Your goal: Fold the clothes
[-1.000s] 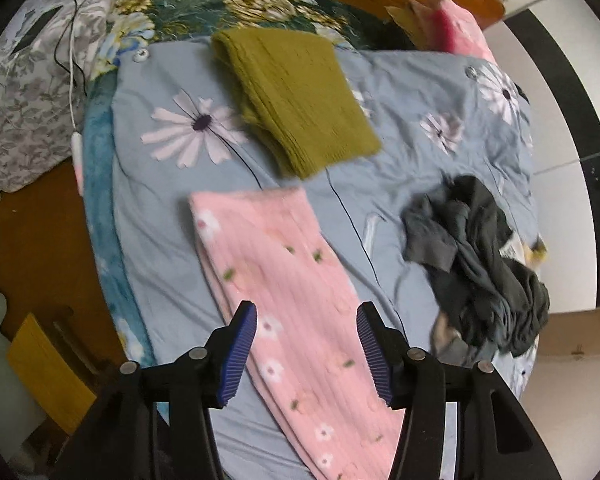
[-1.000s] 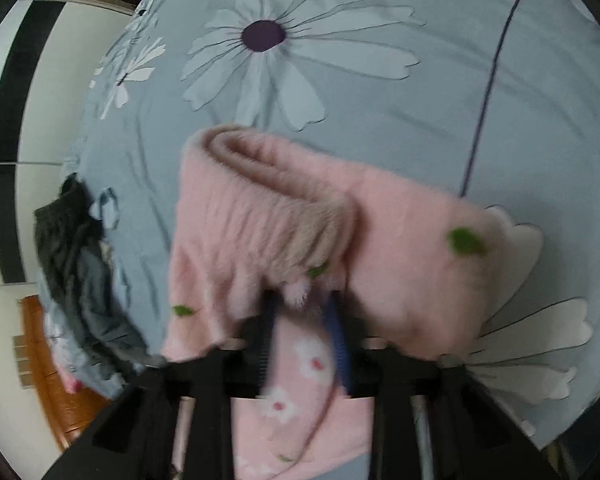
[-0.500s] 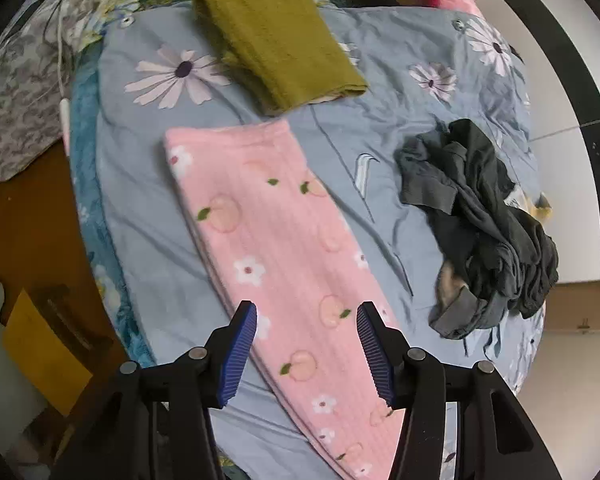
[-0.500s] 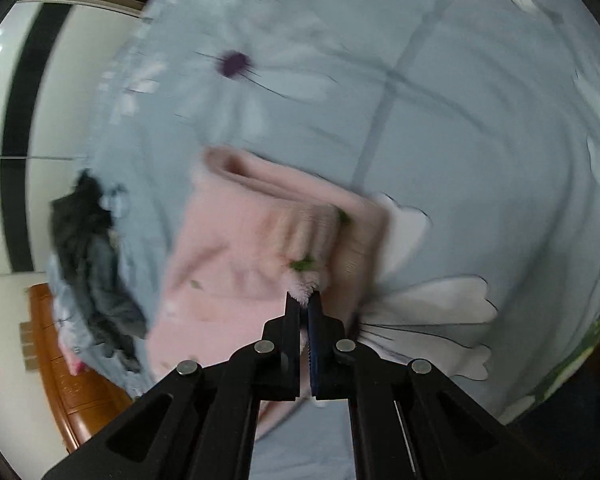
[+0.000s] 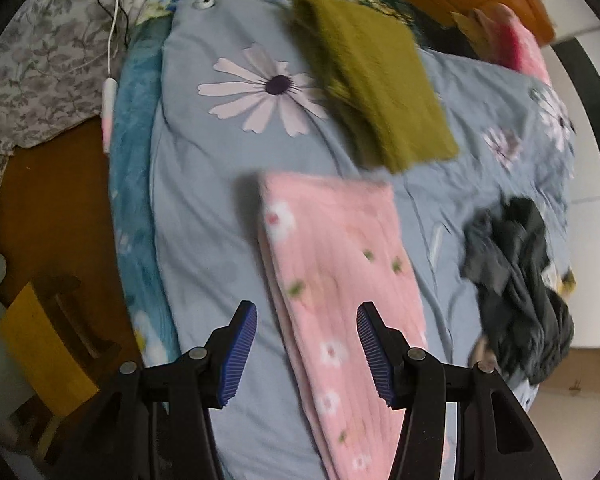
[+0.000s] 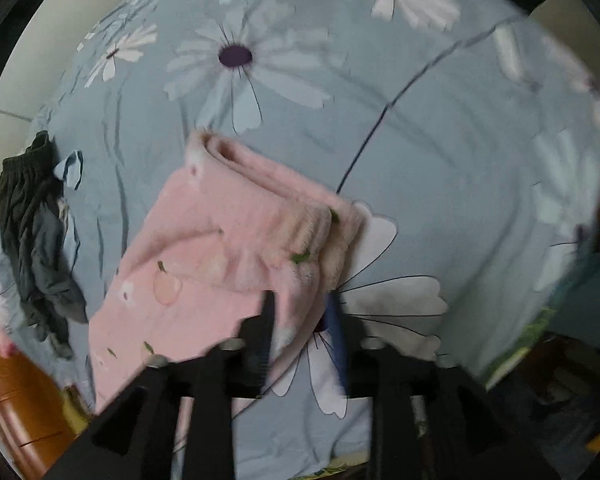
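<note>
Both fingers stand apart: the right gripper (image 6: 300, 320), clamped a moment ago, is opening off the pink trousers (image 6: 220, 248), so that fold is judged set down, while the left gripper (image 5: 306, 354) is held open above them.

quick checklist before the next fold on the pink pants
1. Left gripper open, nothing between its pads: ok.
2. Right gripper letting go: jaws opening, pink pants cloth sits between them; whether it is free, cannot tell.
3. Waistband end doubled over onto the pants: ok, though the fold looks puffy.
4. Leg end lying flat and straight on the bedspread: ok.
5. Green folded cloth clear of the pants: ok, a gap shows.
6. Dark clothes pile clear of the pants: ok.
</note>
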`<state>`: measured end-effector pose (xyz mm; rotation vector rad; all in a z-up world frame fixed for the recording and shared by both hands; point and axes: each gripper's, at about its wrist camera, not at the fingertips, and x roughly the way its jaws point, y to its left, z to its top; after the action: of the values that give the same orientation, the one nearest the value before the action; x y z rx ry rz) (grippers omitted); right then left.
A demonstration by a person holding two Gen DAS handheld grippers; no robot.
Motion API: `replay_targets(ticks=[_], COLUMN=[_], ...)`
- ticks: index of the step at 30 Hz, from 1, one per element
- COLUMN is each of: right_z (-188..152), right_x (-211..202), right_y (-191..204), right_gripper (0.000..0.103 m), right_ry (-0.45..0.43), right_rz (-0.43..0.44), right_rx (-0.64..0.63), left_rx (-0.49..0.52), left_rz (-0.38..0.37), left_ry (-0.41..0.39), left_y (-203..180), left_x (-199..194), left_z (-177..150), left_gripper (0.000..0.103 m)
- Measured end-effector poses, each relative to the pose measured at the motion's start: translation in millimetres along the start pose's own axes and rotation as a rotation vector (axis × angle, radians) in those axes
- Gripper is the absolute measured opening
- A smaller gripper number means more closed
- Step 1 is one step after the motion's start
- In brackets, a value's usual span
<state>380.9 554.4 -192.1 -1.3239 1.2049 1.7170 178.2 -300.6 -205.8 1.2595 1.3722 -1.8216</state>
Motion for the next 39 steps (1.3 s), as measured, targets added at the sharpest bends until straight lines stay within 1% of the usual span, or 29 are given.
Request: replay_targets(ticks=[3,5,7,10,12,13,14,15,16,17,19,21,24,26,28,31,32,33,34,36,39], right_z=[-8.1,-17.2,-25.1,-35.4,-46.0,-51.1,-56.7,-61.4,-66.0,-70.5,-78.1,-82.8,-82.7,-78.3,-71.4,-55.5,-49.4,-41.7,-35.2,-23.0,-5.1], right_x=[-19.4,-28.0,-29.0,-24.3,-20.0,-15.5,-11.9,-7.7,-3.4,-0.2,2.3,3.8,2.4,0.7,-1.0,-1.9,-2.7,-3.3,-3.1,-2.5,-0.9], right_y=[25.6,44.6,71.9,113.5,138.1,150.5,161.1,171.2,181.2,190.5,205.0,215.5,218.7,212.7,202.5,180.5,172.7,163.0,154.2,136.4,105.1], right_gripper=[0.032,0.032,0.032,0.032,0.032,0.032,0.032,0.032,0.032,0.032,0.032,0.032,0.032,0.032,0.032,0.032,0.032,0.032,0.032,0.032,0.032], right_ry=[-0.025,-0.031,-0.030,-0.011,0.014,0.029,0.043,0.055,0.066,0.076,0.090,0.098,0.100,0.102,0.103,0.105,0.105,0.105,0.105,0.105,0.108], right_rz=[-0.042,-0.067,-0.085,-0.084,-0.075,-0.071,-0.064,-0.055,-0.047,-0.035,-0.004,0.028,0.063,0.082,0.100,0.134,0.144,0.155,0.166,0.182,0.201], right_rx=[-0.018,-0.054,-0.097,-0.153,-0.197,-0.220,-0.241,-0.258,-0.275,-0.290,-0.309,-0.321,-0.327,-0.313,-0.286,-0.248,-0.239,-0.230,-0.222,-0.207,-0.180], left_rx=[-0.021,-0.015,0.003,0.022,0.037,0.047,0.064,0.080,0.088,0.103,0.136,0.166,0.251,0.331,0.376,0.497,0.541,0.580,0.640,0.740,0.895], left_rz=[-0.007,-0.012,0.001,0.021,0.004,-0.004,-0.009,-0.018,-0.028,-0.029,-0.027,-0.037,-0.088,-0.122,-0.175,-0.256,-0.297,-0.325,-0.356,-0.390,-0.436], left_ry=[0.019,0.034,0.049,0.071,0.080,0.082,0.083,0.092,0.104,0.115,0.112,0.094,0.041,-0.003,-0.034,-0.061,-0.054,-0.044,-0.025,0.015,0.100], left_y=[12.7,19.2,24.4,31.9,33.3,32.2,30.1,27.2,24.6,20.0,11.2,0.5,-24.8,-48.1,-71.6,-117.6,-140.2,-156.0,-177.3,-212.8,-259.6], left_x=[29.3,49.6,67.2,90.6,100.4,103.1,105.0,107.5,109.8,111.0,106.8,93.4,57.2,27.5,3.2,-30.3,-37.2,-42.3,-46.2,-47.7,-36.8], left_z=[28.0,45.0,57.4,70.9,75.5,76.5,76.9,77.2,77.3,77.2,76.9,75.7,66.7,52.6,39.2,1.2,-13.1,-30.1,-56.4,-101.2,-182.7], left_gripper=[0.056,0.056,0.056,0.055,0.054,0.053,0.042,0.035,0.021,0.017,0.015,0.015,0.014,0.014,0.014,0.014,0.014,0.014,0.014,0.014,0.014])
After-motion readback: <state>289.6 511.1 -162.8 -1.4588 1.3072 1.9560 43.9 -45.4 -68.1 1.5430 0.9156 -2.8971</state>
